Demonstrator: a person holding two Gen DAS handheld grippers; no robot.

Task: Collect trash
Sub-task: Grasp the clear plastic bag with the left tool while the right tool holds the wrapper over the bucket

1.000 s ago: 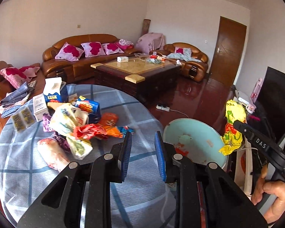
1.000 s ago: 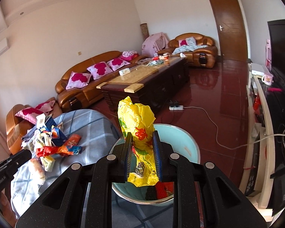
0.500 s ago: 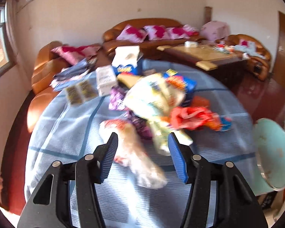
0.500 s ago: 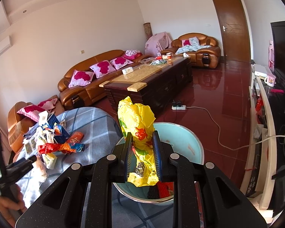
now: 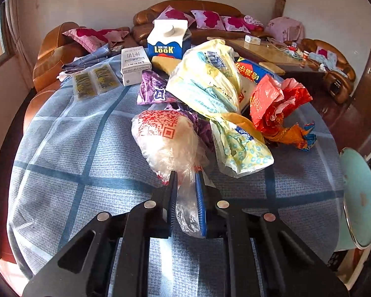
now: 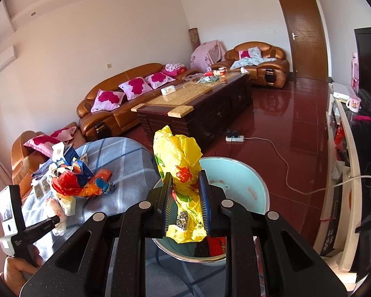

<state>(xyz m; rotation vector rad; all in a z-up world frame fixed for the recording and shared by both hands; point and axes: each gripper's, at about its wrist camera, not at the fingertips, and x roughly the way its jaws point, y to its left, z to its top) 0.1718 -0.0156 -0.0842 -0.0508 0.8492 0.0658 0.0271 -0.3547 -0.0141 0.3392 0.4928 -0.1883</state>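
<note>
- Left gripper (image 5: pixel 186 193), low in the centre of the left wrist frame, pinching the clear tail of a translucent bag printed with a red QR pattern (image 5: pixel 169 141), its fingers closed onto the plastic.
- Bag body resting on the blue checked tablecloth (image 5: pixel 69 153), just above the fingertips, touching the rest of the litter heap.
- Heap spreading across the upper middle of the frame: pale yellow wrapper (image 5: pixel 207 81), purple wrapper (image 5: pixel 153 89), red plastic bag (image 5: pixel 274 101) at the right, blue-and-white carton marked LOOK (image 5: pixel 167 40) standing upright near the top.
- Right gripper (image 6: pixel 185 199), centre bottom of the right wrist frame, clamping a crumpled yellow wrapper (image 6: pixel 179 165) that is sticking up above the fingertips.
- Wrapper hanging directly over the mouth of the light blue bin (image 6: pixel 237 178), right of the table edge.
- Same bin (image 5: pixel 358 198) showing at the right edge of the left wrist frame.
</note>
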